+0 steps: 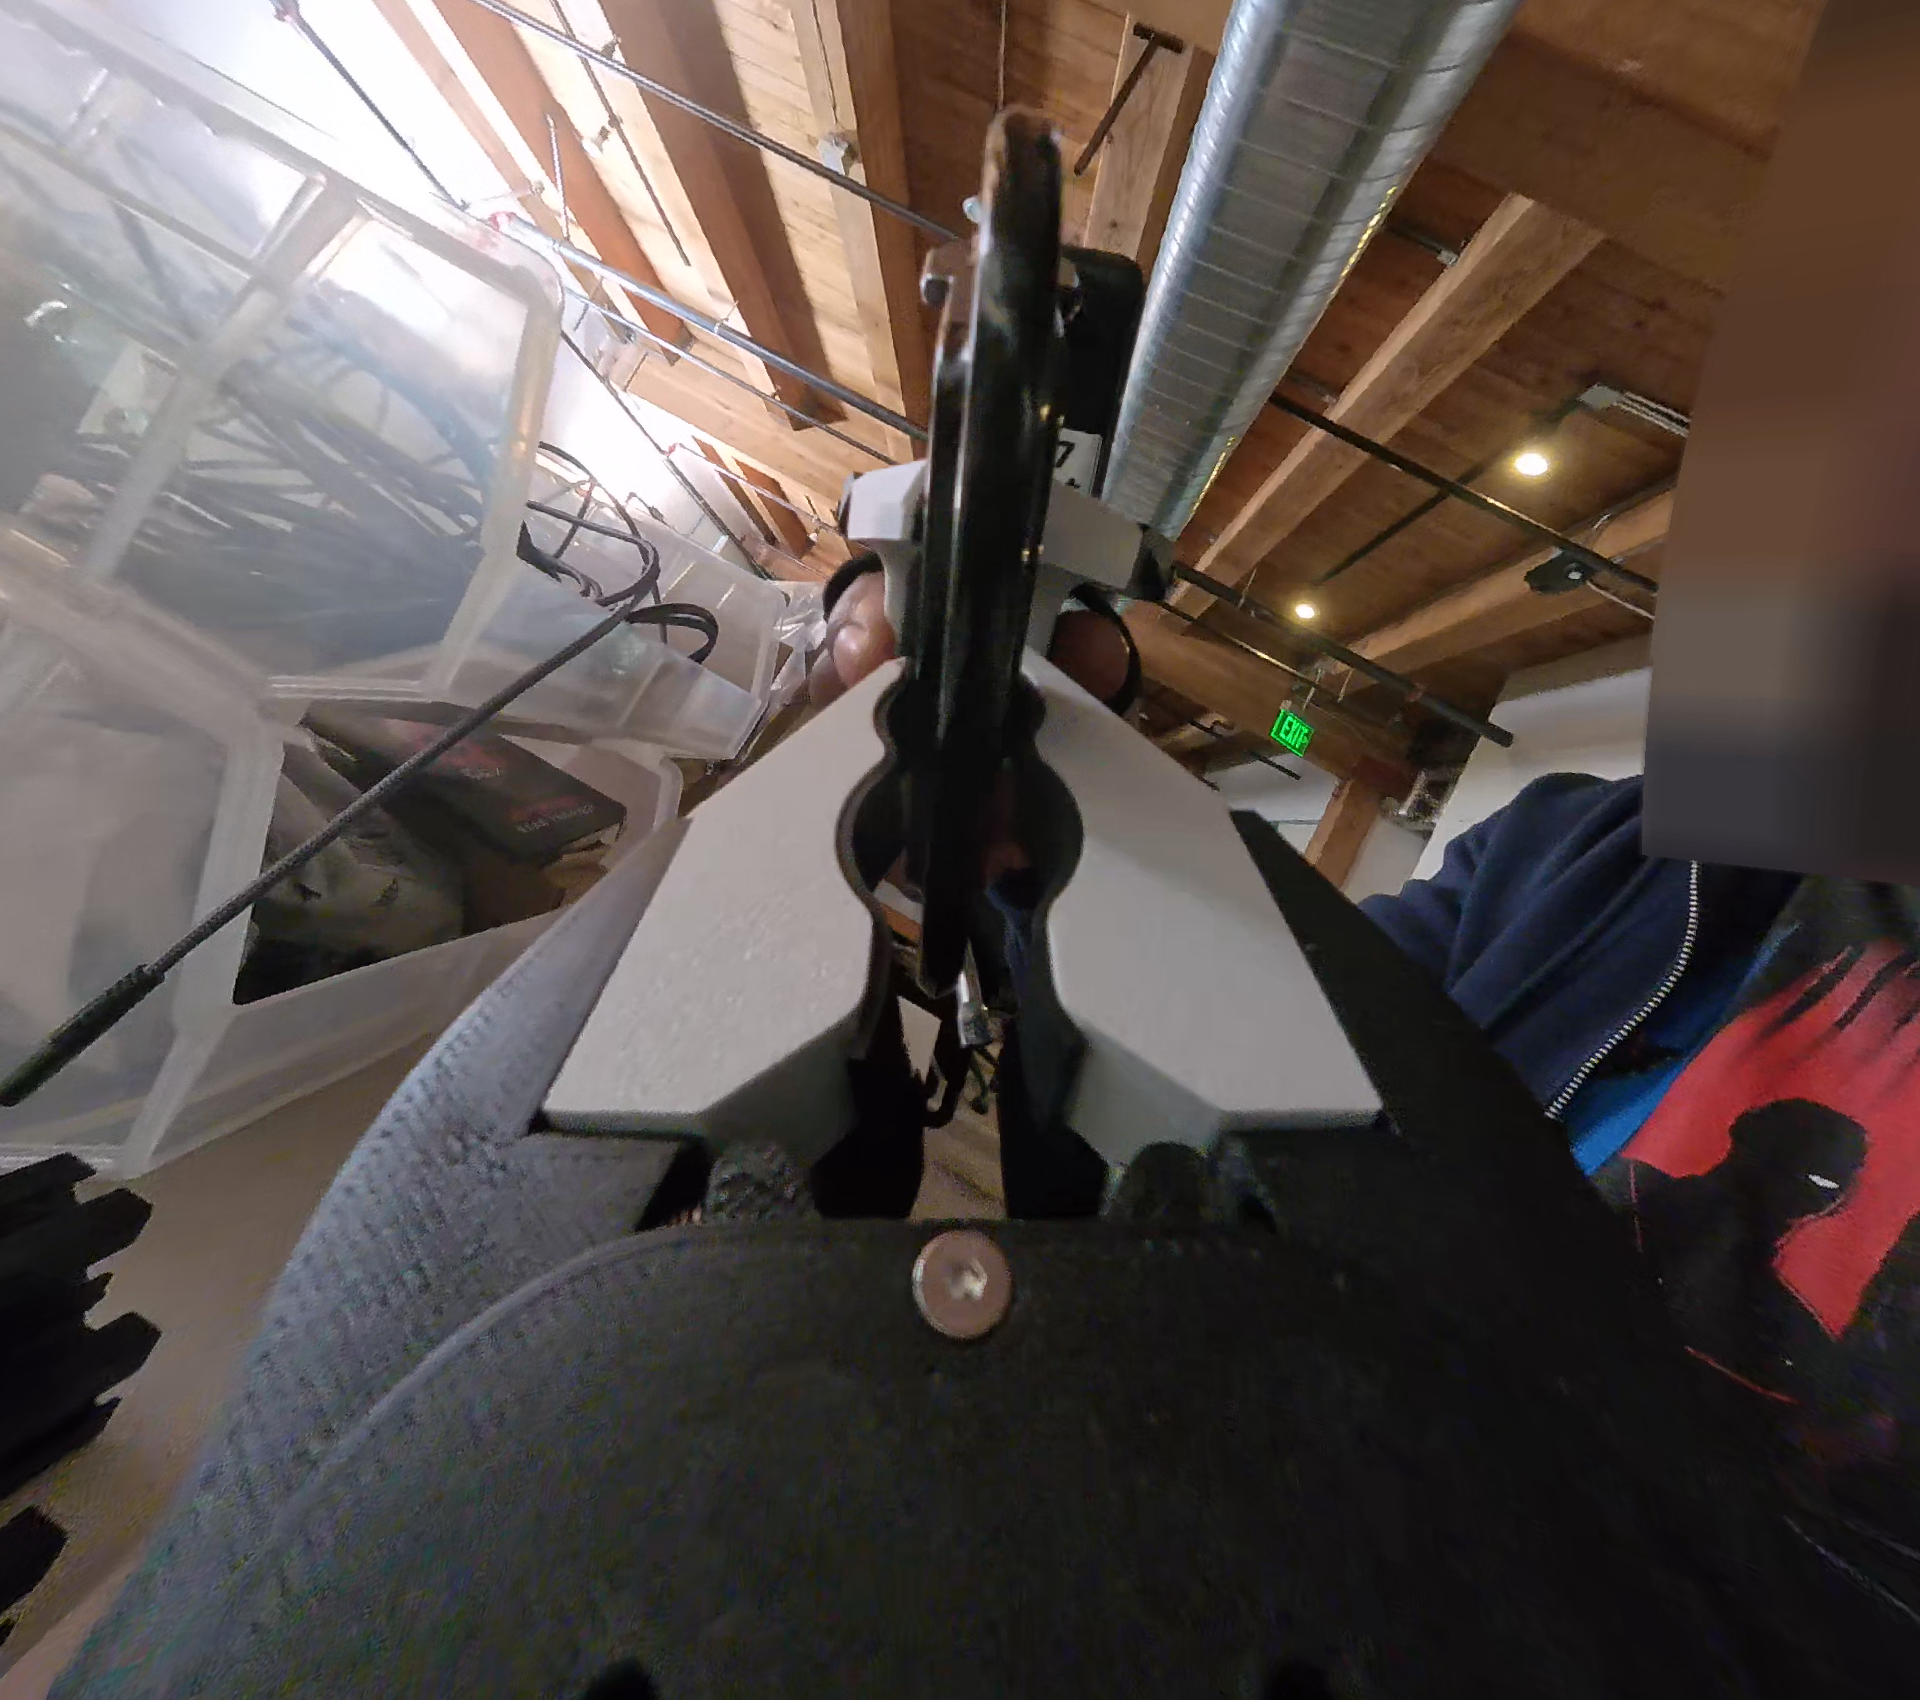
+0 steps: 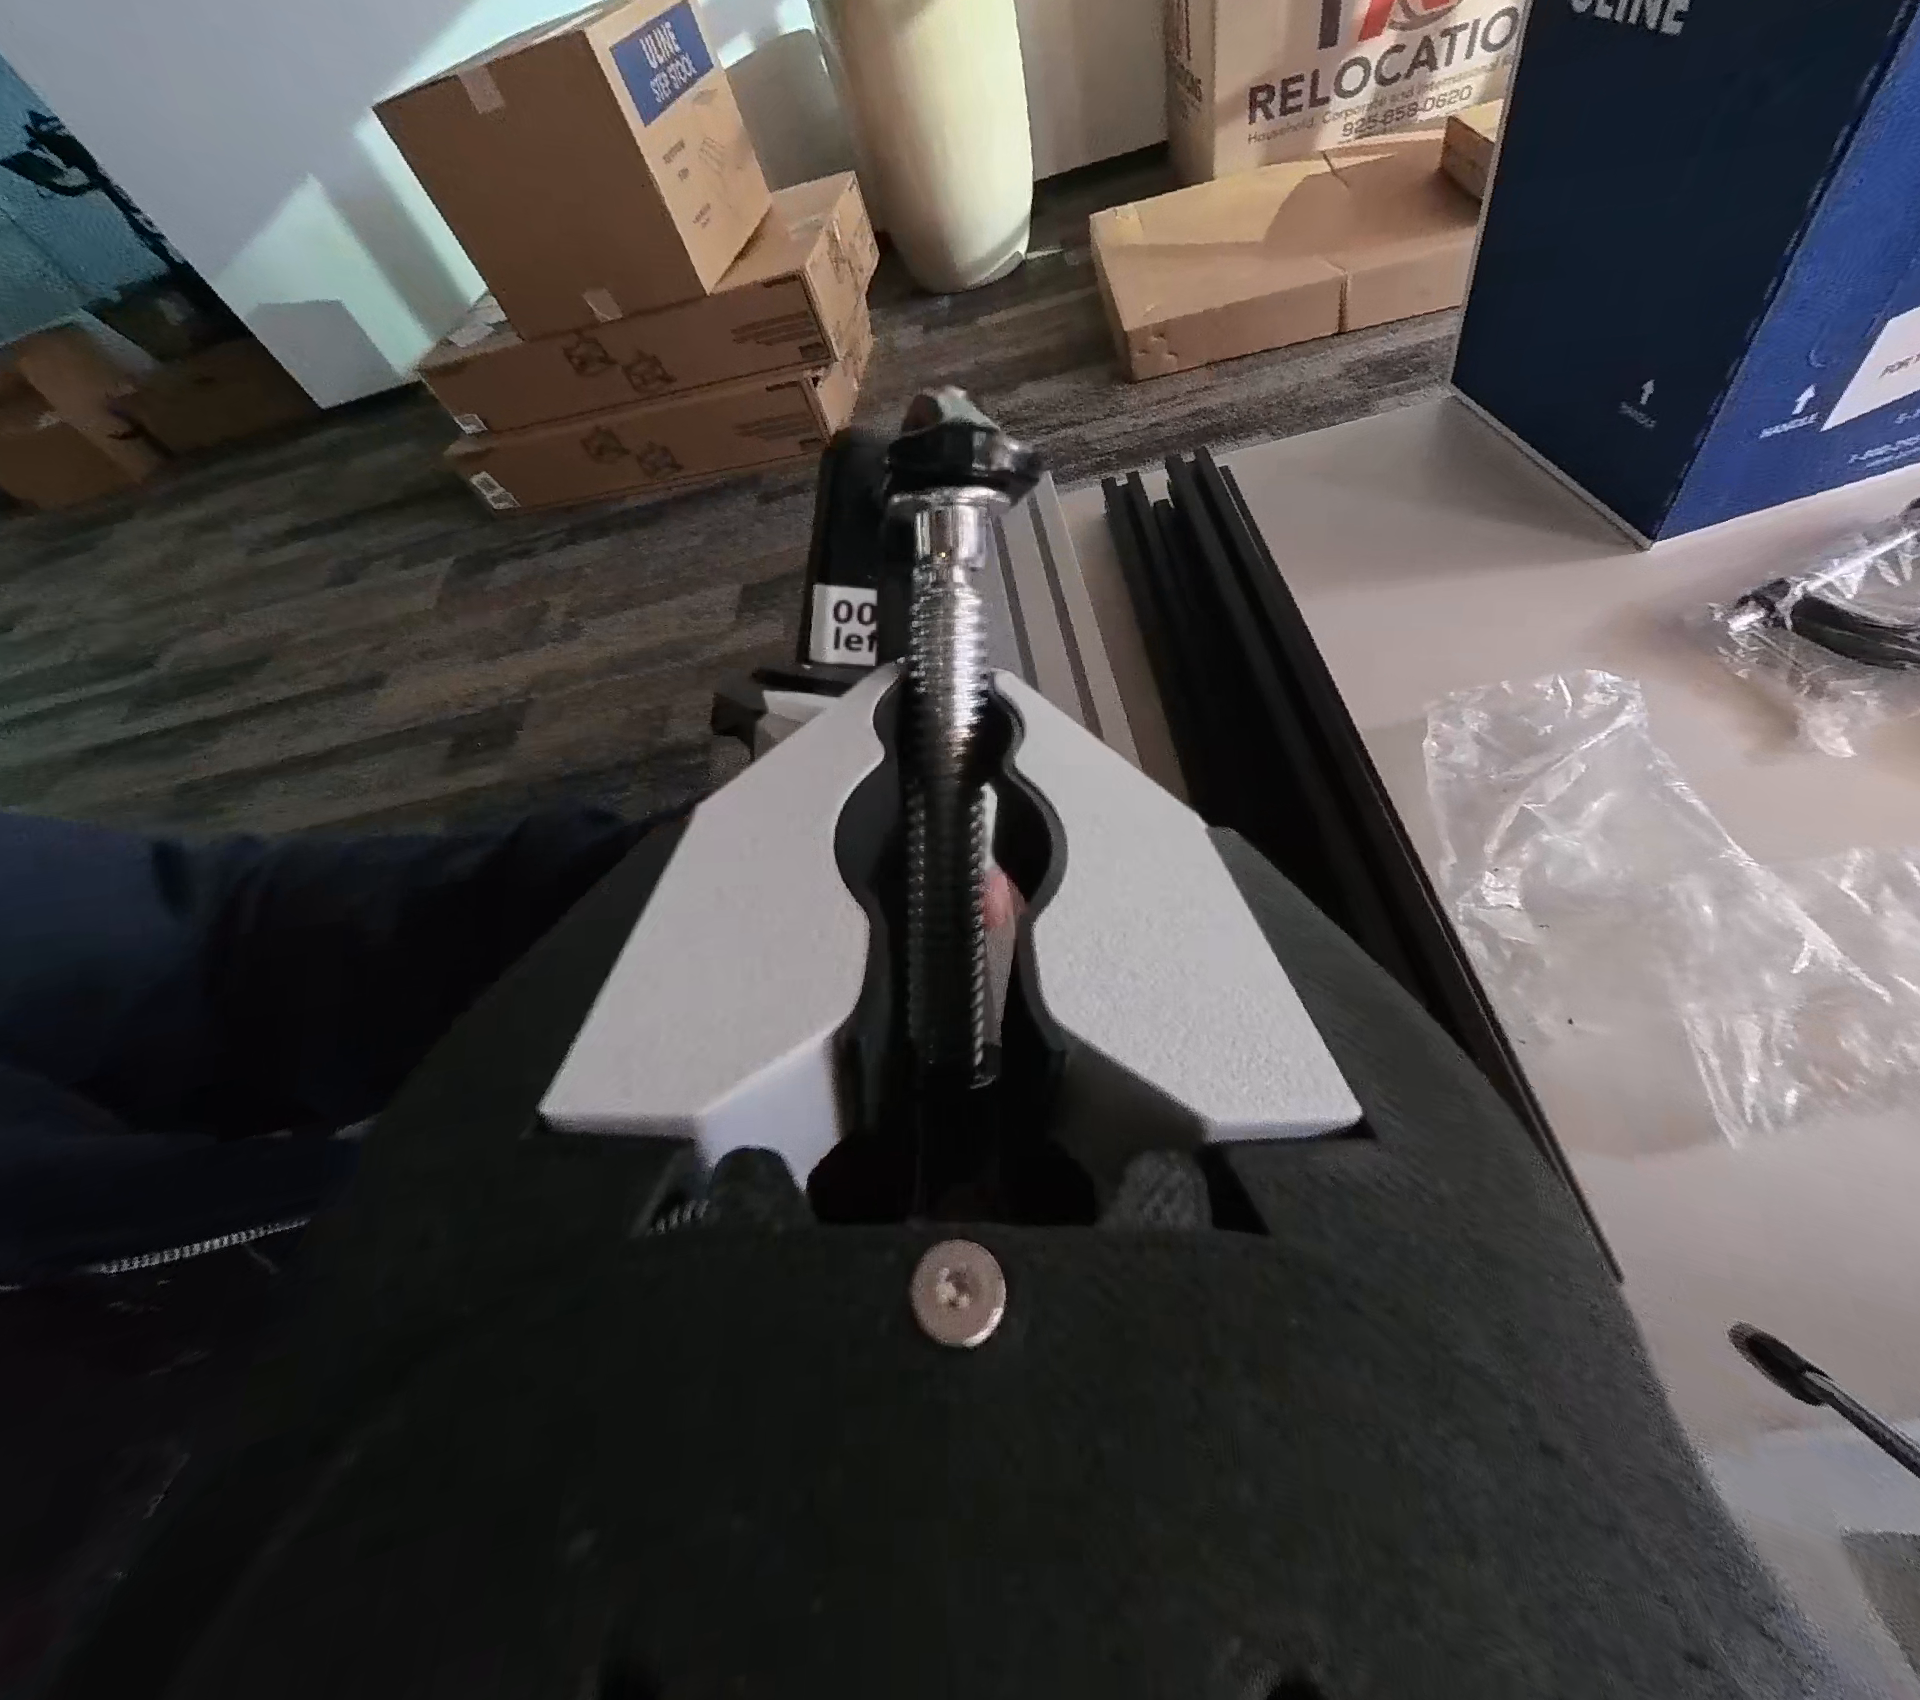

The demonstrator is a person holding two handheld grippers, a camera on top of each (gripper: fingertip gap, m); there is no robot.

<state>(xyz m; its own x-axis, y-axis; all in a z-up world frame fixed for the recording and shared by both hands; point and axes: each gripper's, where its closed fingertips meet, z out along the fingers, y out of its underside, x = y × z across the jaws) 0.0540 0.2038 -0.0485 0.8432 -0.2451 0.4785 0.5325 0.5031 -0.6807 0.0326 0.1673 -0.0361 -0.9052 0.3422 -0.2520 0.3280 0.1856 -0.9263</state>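
My left gripper [image 1: 961, 684] points up at the ceiling and is shut on a flat black metal plate [image 1: 997, 403], seen edge-on and sticking out well past the tips. The other gripper's grey fingers [image 1: 1096, 544] and a person's fingers sit at the plate's far part. My right gripper [image 2: 945, 684] is shut on a chrome threaded bolt [image 2: 940, 601] lying along its fingers, with a black knob-like piece [image 2: 961, 435] at the bolt's far end. The left gripper's black body with a white label [image 2: 847, 580] is just behind the bolt.
Clear plastic bins [image 1: 312, 403] holding cables and a black cord [image 1: 312, 829] are at the left. A person in a blue jacket [image 1: 1558, 902] is at the right. The table [image 2: 1455, 570] bears black bars [image 2: 1226, 611], plastic bags [image 2: 1610, 871] and a blue box [image 2: 1683, 227]. Cardboard boxes [image 2: 592, 164] stand on the floor.
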